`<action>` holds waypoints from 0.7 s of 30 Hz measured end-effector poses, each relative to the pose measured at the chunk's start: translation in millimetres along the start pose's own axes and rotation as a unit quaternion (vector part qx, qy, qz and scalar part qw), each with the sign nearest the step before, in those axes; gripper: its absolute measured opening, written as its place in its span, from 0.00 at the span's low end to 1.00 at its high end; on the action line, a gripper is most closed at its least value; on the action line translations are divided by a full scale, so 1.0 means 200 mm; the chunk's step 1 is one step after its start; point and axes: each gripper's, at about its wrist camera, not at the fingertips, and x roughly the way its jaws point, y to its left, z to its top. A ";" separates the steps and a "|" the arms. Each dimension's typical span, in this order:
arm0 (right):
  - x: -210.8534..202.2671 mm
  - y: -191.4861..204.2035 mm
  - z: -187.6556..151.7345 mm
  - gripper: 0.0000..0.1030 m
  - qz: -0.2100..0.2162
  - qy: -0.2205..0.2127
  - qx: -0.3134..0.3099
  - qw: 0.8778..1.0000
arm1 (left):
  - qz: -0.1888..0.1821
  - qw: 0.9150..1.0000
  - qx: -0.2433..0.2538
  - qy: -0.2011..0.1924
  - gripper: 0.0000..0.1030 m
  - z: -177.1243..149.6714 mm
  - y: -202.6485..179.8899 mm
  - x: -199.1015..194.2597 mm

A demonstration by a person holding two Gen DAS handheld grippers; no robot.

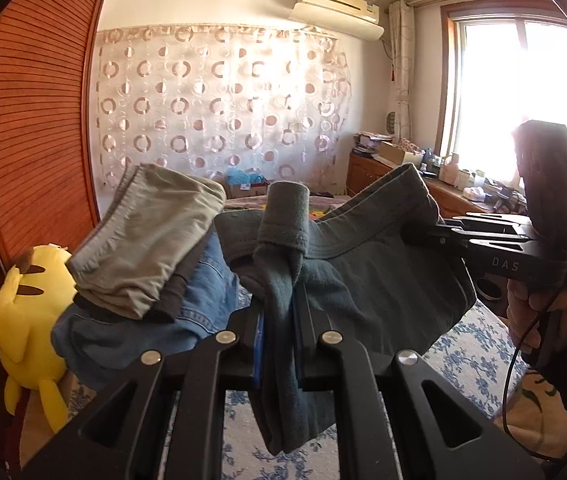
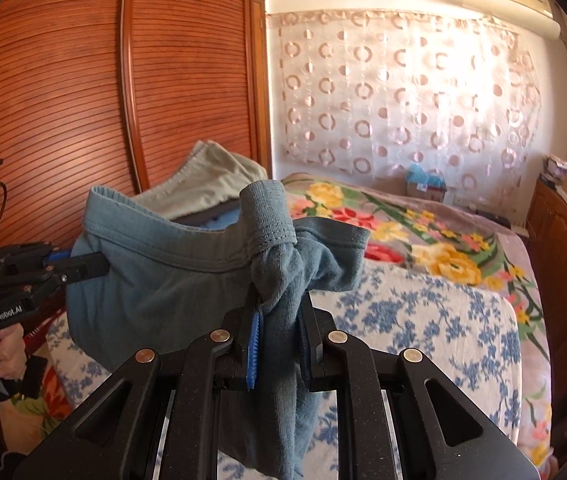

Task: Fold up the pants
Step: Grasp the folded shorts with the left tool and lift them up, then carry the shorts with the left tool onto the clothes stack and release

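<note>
Louvred red-brown wooden wardrobe doors (image 2: pixel 83 92) fill the upper left of the right wrist view, and a sheer curtain patterned with pink rings (image 2: pixel 403 96) is hung across the upper right. A bed covered by a blue-and-white floral sheet (image 2: pixel 423 312) is seen at lower right, with a bright flowered blanket (image 2: pixel 423 236) behind it. Grey-green cotton pants (image 2: pixel 155 288) are held in the air at mid-frame, stretched between the two tools. A bunched part of the waistband is clamped in the right gripper (image 2: pixel 279 340) at lower centre; the other end is pinched by the left gripper (image 2: pixel 95 266) at mid-left, where "GenRobot.AI" is printed on the body. In the left wrist view the right gripper (image 1: pixel 411 234) is marked "DAS". A stack of folded clothes (image 1: pixel 143 248) and a yellow plush toy (image 1: pixel 23 320) are seen at left.
</note>
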 end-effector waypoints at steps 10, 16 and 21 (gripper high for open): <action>0.19 0.04 0.28 0.12 0.014 -0.009 -0.036 0.999 | 0.027 0.999 -0.016 -0.023 0.07 0.10 0.16 0.01; 0.37 0.06 0.48 0.12 0.025 -0.007 -0.075 0.997 | 0.044 0.998 -0.036 -0.041 0.08 0.17 0.29 0.06; 0.55 0.08 0.64 0.12 0.039 -0.003 -0.101 0.994 | 0.062 0.996 -0.040 -0.043 0.08 0.20 0.36 0.11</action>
